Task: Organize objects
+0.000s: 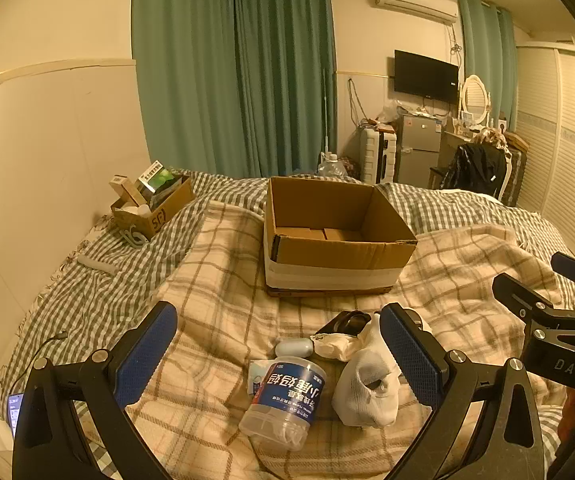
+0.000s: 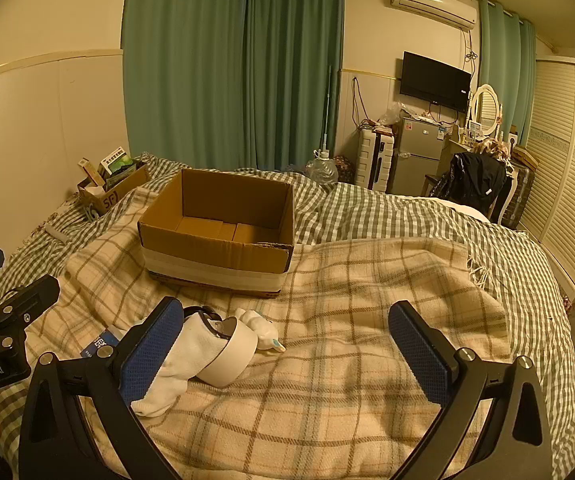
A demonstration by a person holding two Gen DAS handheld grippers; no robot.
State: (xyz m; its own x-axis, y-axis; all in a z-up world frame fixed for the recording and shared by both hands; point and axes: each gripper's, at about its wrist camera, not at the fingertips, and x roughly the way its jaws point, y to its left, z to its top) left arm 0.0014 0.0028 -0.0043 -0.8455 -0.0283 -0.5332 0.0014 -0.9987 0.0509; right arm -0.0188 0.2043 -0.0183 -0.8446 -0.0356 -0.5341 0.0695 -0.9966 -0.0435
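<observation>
An open, empty cardboard box [image 1: 339, 236] with white tape around its base stands on the plaid blanket; it also shows in the right wrist view [image 2: 223, 236]. In front of it lie a clear plastic bottle [image 1: 287, 400] with a blue label, a white sock [image 1: 367, 388], a small pale blue case [image 1: 293, 347], a dark round object [image 1: 347, 322], a roll of white tape [image 2: 233, 356] and a small white figurine [image 2: 259, 326]. My left gripper [image 1: 277, 352] is open above the bottle and sock. My right gripper [image 2: 287, 344] is open, to the right of the pile.
A small cardboard box [image 1: 151, 208] full of packets sits at the bed's far left by the wall. A phone [image 1: 15, 408] lies at the near left. A fridge [image 2: 419, 156], suitcase, chair with a black jacket and wardrobe stand beyond the bed.
</observation>
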